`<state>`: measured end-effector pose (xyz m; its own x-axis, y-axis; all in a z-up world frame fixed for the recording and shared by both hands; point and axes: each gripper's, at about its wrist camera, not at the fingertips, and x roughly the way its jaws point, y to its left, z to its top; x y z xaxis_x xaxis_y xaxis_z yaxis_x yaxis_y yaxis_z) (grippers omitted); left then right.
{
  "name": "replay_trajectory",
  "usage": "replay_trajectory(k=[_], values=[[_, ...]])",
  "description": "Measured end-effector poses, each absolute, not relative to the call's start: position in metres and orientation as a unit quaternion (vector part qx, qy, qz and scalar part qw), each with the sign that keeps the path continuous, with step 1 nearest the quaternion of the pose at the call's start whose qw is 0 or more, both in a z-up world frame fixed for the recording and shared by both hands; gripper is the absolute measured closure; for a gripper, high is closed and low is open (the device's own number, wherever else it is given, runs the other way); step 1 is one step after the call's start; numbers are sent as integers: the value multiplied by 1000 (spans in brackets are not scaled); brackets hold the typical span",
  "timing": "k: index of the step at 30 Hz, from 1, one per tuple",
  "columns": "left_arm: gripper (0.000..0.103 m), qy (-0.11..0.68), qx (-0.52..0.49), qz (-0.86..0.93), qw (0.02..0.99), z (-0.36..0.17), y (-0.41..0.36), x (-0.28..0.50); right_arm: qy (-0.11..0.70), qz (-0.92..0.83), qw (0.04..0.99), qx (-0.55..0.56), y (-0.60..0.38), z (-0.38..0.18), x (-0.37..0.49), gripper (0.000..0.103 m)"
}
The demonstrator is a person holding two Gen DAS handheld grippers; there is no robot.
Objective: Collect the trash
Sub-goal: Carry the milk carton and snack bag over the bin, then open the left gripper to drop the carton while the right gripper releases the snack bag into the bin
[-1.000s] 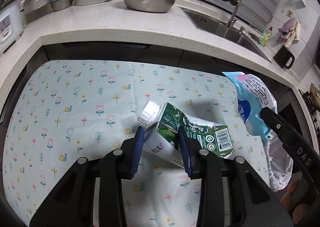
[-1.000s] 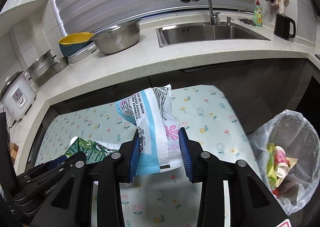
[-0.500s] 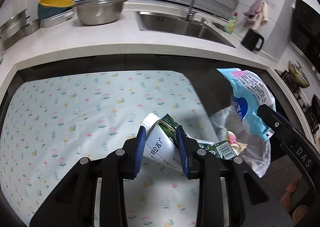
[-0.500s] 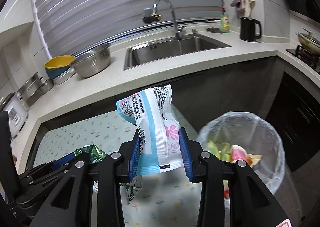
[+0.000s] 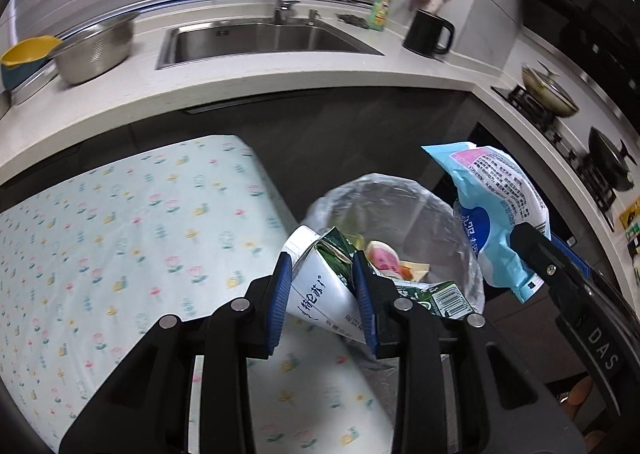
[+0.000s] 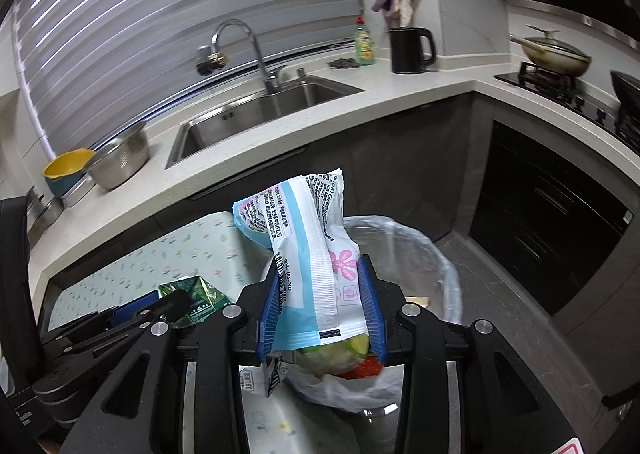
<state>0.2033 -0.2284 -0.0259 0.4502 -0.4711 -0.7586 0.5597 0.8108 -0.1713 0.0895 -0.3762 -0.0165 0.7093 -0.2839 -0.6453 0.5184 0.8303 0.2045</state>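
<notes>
My left gripper (image 5: 322, 270) is shut on a crumpled green and white milk carton (image 5: 320, 290), held at the table's right end over the near rim of the trash bin. My right gripper (image 6: 318, 286) is shut on a blue and white snack wrapper (image 6: 308, 246), held over the bin; the wrapper also shows in the left wrist view (image 5: 496, 214). The trash bin (image 5: 400, 202), lined with a clear bag, holds several pieces of trash. In the right wrist view the bin's liner (image 6: 420, 250) lies just behind the wrapper and the carton (image 6: 196, 294) is at lower left.
A table with a floral cloth (image 5: 120, 246) lies left of the bin. Behind is a white counter (image 5: 280, 74) with a sink (image 5: 256, 38), a steel colander (image 5: 96, 50), a black kettle (image 5: 428, 34) and a stove with pans (image 5: 548, 94). Dark cabinets (image 6: 540, 214) stand to the right.
Both grippers have swung right, from over the table to the trash bin, each still holding its item. The bin now fills the middle of both views.
</notes>
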Motion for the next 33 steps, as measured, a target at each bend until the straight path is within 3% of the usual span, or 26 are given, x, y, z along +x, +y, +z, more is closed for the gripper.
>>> replay_trajectory(k=[13, 14, 16, 25, 33], values=[[72, 433, 81, -329, 835, -43, -291, 189, 315, -253, 890, 212, -415, -38, 67, 67], [71, 431, 81, -326, 837, -43, -291, 189, 316, -253, 889, 213, -416, -39, 68, 67], [53, 430, 81, -320, 840, -43, -293, 189, 316, -253, 889, 214, -417, -41, 68, 67], [46, 420, 81, -305, 851, -40, -281, 194, 321, -241, 891, 213, -412, -45, 76, 67], [45, 421, 77, -297, 854, -40, -267, 199, 326, -233, 892, 209, -402, -45, 89, 65]])
